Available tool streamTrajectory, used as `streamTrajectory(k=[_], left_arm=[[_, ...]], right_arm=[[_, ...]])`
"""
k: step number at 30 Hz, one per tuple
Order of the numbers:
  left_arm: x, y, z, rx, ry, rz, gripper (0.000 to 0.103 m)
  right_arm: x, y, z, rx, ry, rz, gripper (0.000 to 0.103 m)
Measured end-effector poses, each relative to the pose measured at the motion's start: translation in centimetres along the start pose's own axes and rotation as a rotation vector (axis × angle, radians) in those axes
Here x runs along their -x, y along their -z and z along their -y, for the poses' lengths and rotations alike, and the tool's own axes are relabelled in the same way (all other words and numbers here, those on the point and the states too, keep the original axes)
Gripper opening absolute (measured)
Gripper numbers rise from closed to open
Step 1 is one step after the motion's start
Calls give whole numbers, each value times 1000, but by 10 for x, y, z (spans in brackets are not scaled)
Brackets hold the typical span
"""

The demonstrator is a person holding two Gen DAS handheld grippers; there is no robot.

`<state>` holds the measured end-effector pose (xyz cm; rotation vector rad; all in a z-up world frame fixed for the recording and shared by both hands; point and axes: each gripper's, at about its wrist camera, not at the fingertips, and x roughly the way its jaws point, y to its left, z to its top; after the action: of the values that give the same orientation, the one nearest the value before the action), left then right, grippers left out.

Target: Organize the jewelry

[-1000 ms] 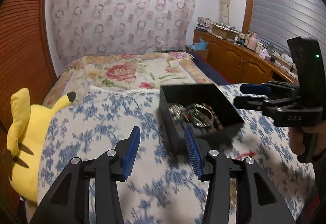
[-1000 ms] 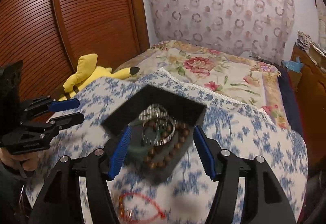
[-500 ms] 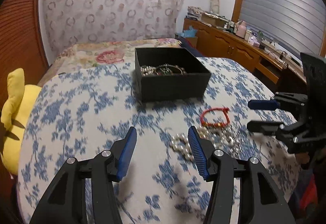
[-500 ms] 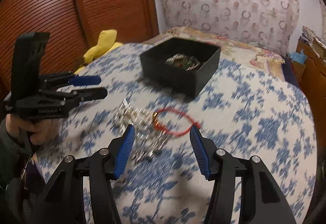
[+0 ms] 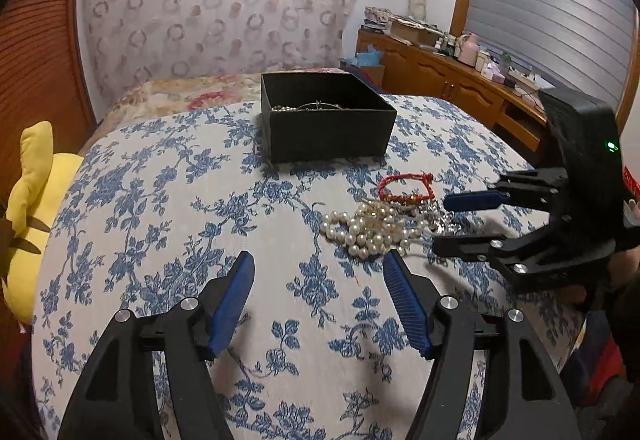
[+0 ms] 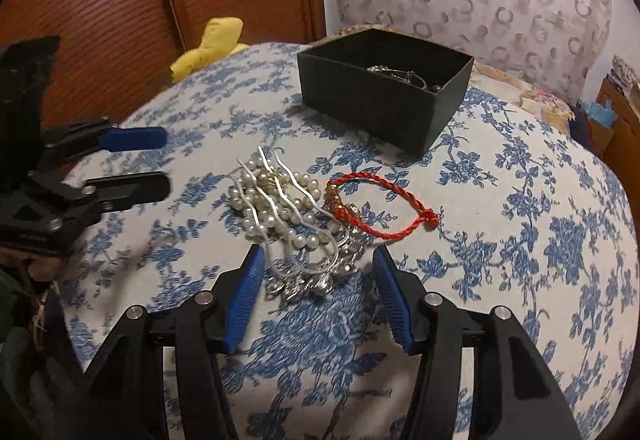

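Observation:
A pile of jewelry lies on the blue-flowered cloth: a pearl string (image 5: 362, 230) (image 6: 276, 200), a silver hair comb (image 6: 298, 240) and a red cord bracelet (image 5: 406, 186) (image 6: 384, 206). A black box (image 5: 326, 118) (image 6: 384, 88) behind it holds more jewelry. My left gripper (image 5: 320, 266) is open and empty, just left of the pile. My right gripper (image 6: 318, 256) is open, its tips on either side of the comb's near end, touching nothing. It also shows in the left wrist view (image 5: 452, 220).
A yellow plush toy (image 5: 32, 208) (image 6: 212, 44) lies off the cloth's left edge. A floral bedspread (image 5: 188, 94) lies beyond the box. A wooden dresser (image 5: 452, 76) with clutter stands at the right, wooden doors (image 6: 160, 0) at the left.
Both grippers have pulled back from over the box and dropped toward the cloth. The jewelry pile has come into view, and the right gripper has closed in on the comb.

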<state>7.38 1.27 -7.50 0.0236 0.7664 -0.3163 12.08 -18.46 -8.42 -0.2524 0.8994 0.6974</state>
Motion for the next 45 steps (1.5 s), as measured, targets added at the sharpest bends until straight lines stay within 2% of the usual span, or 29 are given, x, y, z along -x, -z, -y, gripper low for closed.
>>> streamTrajectory(k=[2, 7, 10, 21, 25, 31, 36, 45], left_arm=[[1, 2, -2, 5, 1, -1, 64], [1, 3, -6, 13, -3, -4, 64], [2, 3, -7, 15, -3, -4, 64], [-1, 4, -1, 3, 3, -12, 64], [-2, 3, 3, -5, 5, -15, 64], [-6, 1, 6, -12, 2, -20, 64], [-10, -7, 6, 11, 40, -18, 64], [-27, -30, 22, -11, 96, -32, 65]], right_arm=[[-6, -3, -1, 12, 11, -10, 66], [-13, -6, -6, 44, 35, -22, 66], [-12, -6, -9, 61, 36, -15, 58], [10, 2, -10, 75, 59, 40, 57], [13, 6, -7, 79, 70, 28, 57], [11, 13, -12, 145, 116, -35, 57], [16, 12, -12, 163, 110, -41, 57], [15, 9, -15, 143, 84, -21, 57]])
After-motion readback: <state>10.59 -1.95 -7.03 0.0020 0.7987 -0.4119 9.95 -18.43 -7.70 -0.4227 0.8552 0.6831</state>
